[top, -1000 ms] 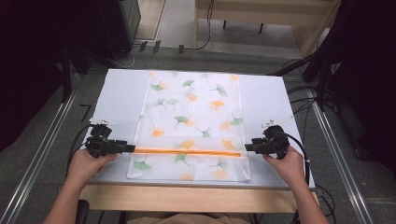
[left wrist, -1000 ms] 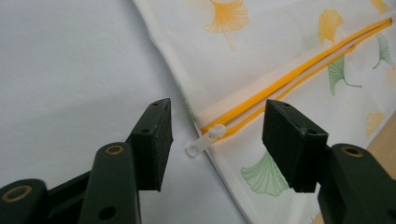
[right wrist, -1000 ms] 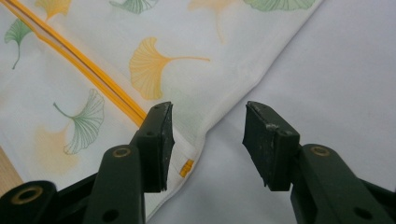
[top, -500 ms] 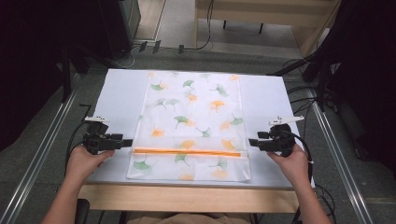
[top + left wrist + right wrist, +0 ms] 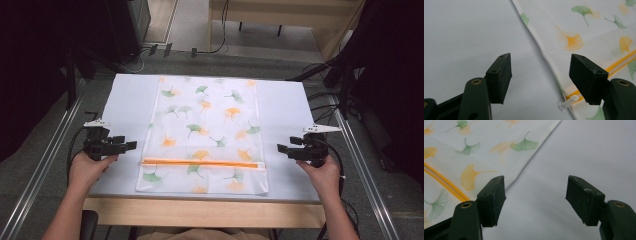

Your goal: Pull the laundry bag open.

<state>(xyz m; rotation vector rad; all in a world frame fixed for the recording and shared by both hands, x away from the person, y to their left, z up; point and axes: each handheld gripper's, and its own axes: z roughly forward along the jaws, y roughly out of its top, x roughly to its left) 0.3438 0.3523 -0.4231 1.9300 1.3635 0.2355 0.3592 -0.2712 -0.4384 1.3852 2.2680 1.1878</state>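
Note:
A white fabric bag (image 5: 205,130) printed with green and orange ginkgo leaves lies flat on the white table (image 5: 125,100). An orange zipper (image 5: 200,163) runs across it near the front. My left gripper (image 5: 131,145) sits just off the bag's left edge. Its jaws have just been opening and stand wide, with nothing between them (image 5: 541,77). The white zipper pull (image 5: 567,102) lies on the table below them. My right gripper (image 5: 281,150) is off the bag's right edge, its jaws also just opened, over bare table (image 5: 535,200) beside the bag's edge (image 5: 486,150).
The table's wooden front edge (image 5: 200,212) runs along the bottom. Metal rails (image 5: 45,165) flank both sides. Cables (image 5: 325,100) trail at the right, and dark equipment (image 5: 125,25) stands behind the table.
Both grippers have drawn outward from the ends of the zipper, the left to the left and the right to the right. Their jaws have spread wider. The bag stays flat.

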